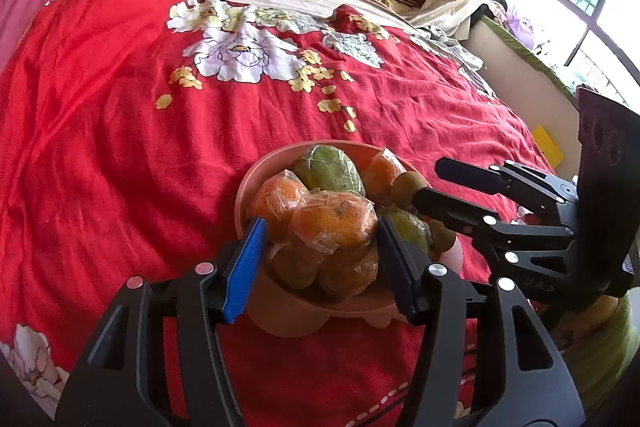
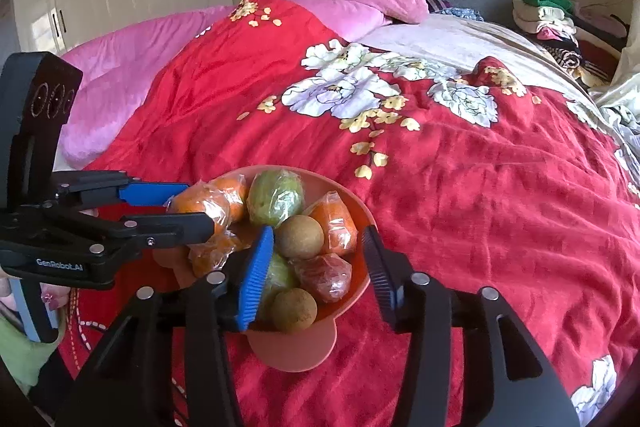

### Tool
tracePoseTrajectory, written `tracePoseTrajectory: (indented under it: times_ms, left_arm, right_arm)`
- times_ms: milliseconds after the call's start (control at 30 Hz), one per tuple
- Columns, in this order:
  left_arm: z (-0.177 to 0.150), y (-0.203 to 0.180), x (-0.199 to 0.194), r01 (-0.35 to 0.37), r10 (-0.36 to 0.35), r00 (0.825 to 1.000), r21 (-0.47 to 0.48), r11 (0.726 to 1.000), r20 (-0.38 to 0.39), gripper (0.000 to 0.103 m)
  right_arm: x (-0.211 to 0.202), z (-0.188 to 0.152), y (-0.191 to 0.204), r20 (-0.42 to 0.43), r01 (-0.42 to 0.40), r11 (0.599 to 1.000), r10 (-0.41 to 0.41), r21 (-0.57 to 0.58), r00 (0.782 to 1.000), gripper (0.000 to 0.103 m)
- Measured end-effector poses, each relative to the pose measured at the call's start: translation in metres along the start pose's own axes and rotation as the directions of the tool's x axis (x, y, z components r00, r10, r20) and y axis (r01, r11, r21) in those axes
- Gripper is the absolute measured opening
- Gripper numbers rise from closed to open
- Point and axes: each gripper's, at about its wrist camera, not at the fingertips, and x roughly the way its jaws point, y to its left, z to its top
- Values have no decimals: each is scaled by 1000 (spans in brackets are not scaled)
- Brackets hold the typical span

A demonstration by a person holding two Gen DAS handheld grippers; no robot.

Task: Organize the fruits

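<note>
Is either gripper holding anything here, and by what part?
Nothing is held. The left gripper's fingers straddle a wrapped orange on the bowl's pile, with a gap at the blue pad; the right gripper stands open over the bowl's near fruit.

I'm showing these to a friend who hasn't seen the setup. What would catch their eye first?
The red quilt with white flowers fills both views. On its near edge sits a pink bowl heaped with wrapped oranges, a green fruit and brown round ones. Both black tools hang over it, the left tool straddling an orange, the right tool over the bowl's near side.
</note>
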Motion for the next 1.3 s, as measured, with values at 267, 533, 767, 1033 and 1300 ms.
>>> tracePoseTrajectory:
  times_ms: [267, 533, 767, 1033, 1300]
  left_arm:
    - [0, -1, -1, 0, 0, 1000, -1, 1000, 2, 51]
    - [1, -1, -2, -6, 6, 1000, -6, 1000, 5, 54]
    - [0, -2, -7, -17, 17, 1000, -7, 1000, 15, 64]
    - [-1, -12, -24, -31, 31, 998, 11, 999, 50, 69]
    - [-9, -23, -43, -47, 46, 996, 14, 999, 72, 82]
  right_arm:
    - [-14, -3, -8, 29, 13, 999, -14, 43, 999, 64]
    - [-25, -9, -10, 33, 48, 997, -50, 56, 998, 77]
    - [-35, -12, -9, 48, 61, 996, -64, 64, 997, 83]
    - [-50, -17, -4, 66, 87, 994, -90, 59, 994, 89]
    - [-72, -24, 3, 84, 105, 992, -110, 67, 990, 93]
